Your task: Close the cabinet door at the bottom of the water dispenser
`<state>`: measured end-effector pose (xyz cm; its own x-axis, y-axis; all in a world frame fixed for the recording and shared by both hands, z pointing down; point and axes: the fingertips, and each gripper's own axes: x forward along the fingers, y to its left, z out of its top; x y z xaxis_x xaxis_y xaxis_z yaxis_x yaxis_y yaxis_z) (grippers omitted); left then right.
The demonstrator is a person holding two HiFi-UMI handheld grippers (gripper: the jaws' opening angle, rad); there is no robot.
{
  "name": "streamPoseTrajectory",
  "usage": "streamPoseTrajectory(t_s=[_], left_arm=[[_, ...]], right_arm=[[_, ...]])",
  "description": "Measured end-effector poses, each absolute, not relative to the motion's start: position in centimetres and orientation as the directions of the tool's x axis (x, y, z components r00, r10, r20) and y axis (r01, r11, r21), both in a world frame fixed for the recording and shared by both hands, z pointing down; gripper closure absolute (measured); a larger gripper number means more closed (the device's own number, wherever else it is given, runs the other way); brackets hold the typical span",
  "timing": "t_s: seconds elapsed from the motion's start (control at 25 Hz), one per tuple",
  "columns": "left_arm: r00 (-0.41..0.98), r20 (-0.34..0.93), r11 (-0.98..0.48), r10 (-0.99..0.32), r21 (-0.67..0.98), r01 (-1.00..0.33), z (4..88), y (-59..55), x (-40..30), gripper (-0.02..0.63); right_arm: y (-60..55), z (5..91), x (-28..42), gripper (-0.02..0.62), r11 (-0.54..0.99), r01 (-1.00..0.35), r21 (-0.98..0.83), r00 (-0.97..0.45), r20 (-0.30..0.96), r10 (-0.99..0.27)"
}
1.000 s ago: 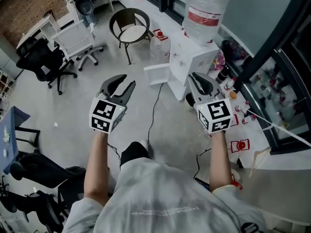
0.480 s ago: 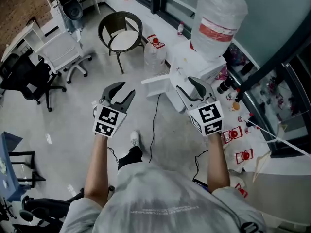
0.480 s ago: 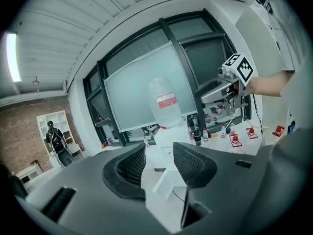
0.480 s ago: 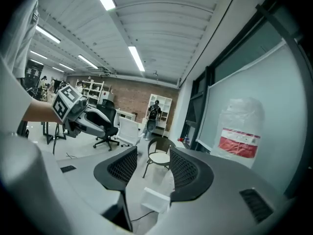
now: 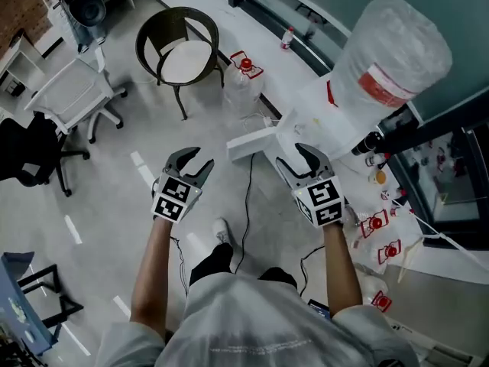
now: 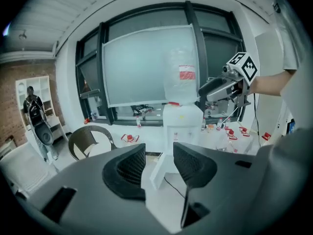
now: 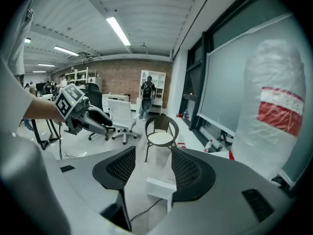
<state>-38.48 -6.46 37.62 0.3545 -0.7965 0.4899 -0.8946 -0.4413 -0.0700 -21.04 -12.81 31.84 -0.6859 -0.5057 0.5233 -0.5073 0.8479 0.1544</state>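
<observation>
The white water dispenser stands by the window with a big clear bottle on top. Its bottom cabinet door swings out to the left, open. My left gripper hovers open above the floor, left of the door's free edge and apart from it. My right gripper is just in front of the dispenser's body; its jaws are opening and hold nothing. In the left gripper view the door shows between the open jaws, farther off. In the right gripper view the door's top edge lies below the jaws.
A round dark chair stands left of the dispenser, and a white office chair farther left. A black cable runs over the floor from the dispenser towards my feet. Small red-capped bottles litter the floor at the right.
Both grippers moved forward and lower, closer to the dispenser. The right gripper's jaws went from nearly shut to wide. The left jaws spread a little.
</observation>
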Motion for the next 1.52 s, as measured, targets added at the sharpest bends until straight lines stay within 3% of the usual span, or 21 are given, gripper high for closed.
streamPoseTrajectory(t_s=[0.52, 0.88, 1.08, 1.52], left_arm=[[0.488, 0.597, -0.493, -0.636, 0.172, -0.853, 59.7, -23.0, -43.3, 0.402], [0.513, 0.698, -0.35, -0.5, 0.379, -0.857, 76.6, -27.2, -43.4, 0.403], [0.515, 0.711, -0.311, -0.478, 0.411, -0.857, 84.2, -31.9, -43.5, 0.403], [0.67, 0.699, -0.452, -0.248, 0.528, -0.719, 94.0, -31.8, -38.6, 0.435]], right_arm=[[-26.1, 55.2, -26.2, 0.328, 0.83, -0.558, -0.017, -0.591, 0.71, -0.383], [-31.7, 72.9, -29.8, 0.316, 0.823, -0.535, -0.192, -0.563, 0.807, -0.178], [-34.5, 79.6, -31.1, 0.314, 0.789, -0.551, -0.27, -0.542, 0.835, -0.093], [-34.9, 87.9, -31.5, 0.314, 0.766, -0.559, -0.317, -0.503, 0.864, -0.009]])
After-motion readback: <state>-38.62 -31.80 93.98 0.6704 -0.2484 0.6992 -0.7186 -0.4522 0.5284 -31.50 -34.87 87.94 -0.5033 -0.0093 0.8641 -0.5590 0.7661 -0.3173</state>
